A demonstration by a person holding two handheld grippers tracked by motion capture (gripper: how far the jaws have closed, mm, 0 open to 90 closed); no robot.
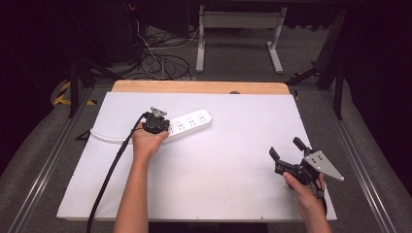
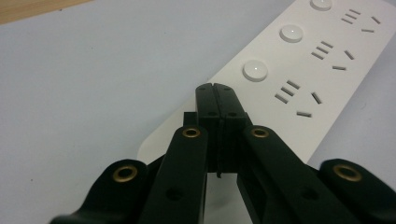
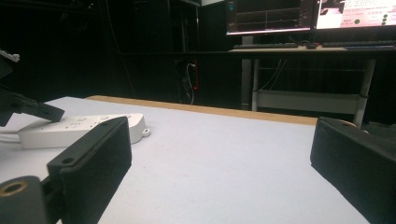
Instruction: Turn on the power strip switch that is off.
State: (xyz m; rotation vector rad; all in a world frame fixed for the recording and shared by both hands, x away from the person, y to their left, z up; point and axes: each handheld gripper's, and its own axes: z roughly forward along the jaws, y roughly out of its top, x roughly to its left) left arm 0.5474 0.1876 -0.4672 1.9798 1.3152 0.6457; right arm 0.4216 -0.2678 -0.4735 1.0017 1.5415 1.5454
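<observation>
A white power strip with three round buttons and several socket groups lies on the white table sheet, its white cord running off to the left. My left gripper hovers over the strip's left end. In the left gripper view its jaws are pressed together with nothing between them, tips just short of the nearest round button on the strip. My right gripper is held above the table's right side, jaws wide apart and empty. The strip lies far left in the right gripper view.
A wooden board edge runs along the far side of the sheet. Behind it stand a white desk frame and tangled cables on the floor. Monitors glow on a desk beyond the table. A black cable trails from my left gripper.
</observation>
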